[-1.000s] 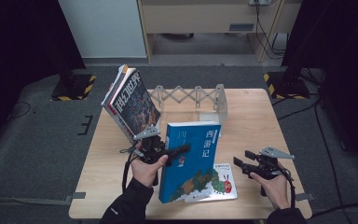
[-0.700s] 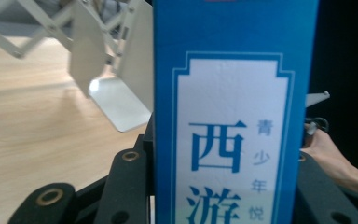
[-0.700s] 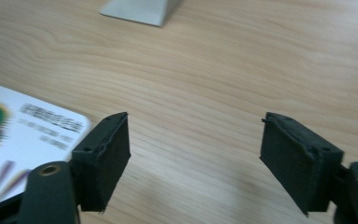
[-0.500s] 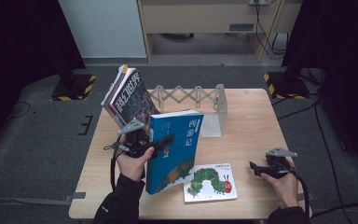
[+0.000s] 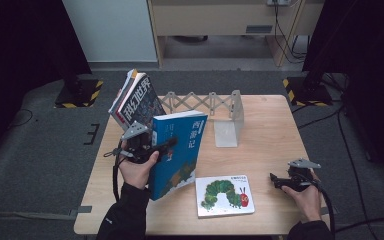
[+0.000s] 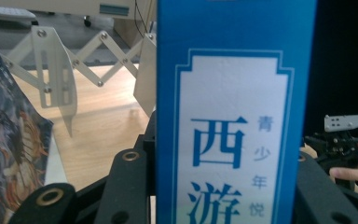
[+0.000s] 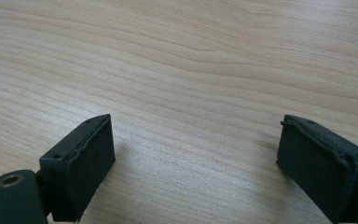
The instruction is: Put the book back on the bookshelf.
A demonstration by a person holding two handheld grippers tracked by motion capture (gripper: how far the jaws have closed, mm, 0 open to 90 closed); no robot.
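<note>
The blue book (image 5: pixel 177 150), clamped in the left tool (image 5: pixel 152 145), has shifted left; right tool (image 7: pixel 193 163) just spread empty.

blue book (image 5: pixel 177 150), green caterpillar book (image 5: pixel 224 195), black grippers

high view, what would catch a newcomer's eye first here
The tall blue book stands out, held upright over the table's left half, clamped in the left gripper. Next comes the caterpillar picture book, flat near the front edge. The right gripper, jaws just opened and empty, rests front right.
</note>
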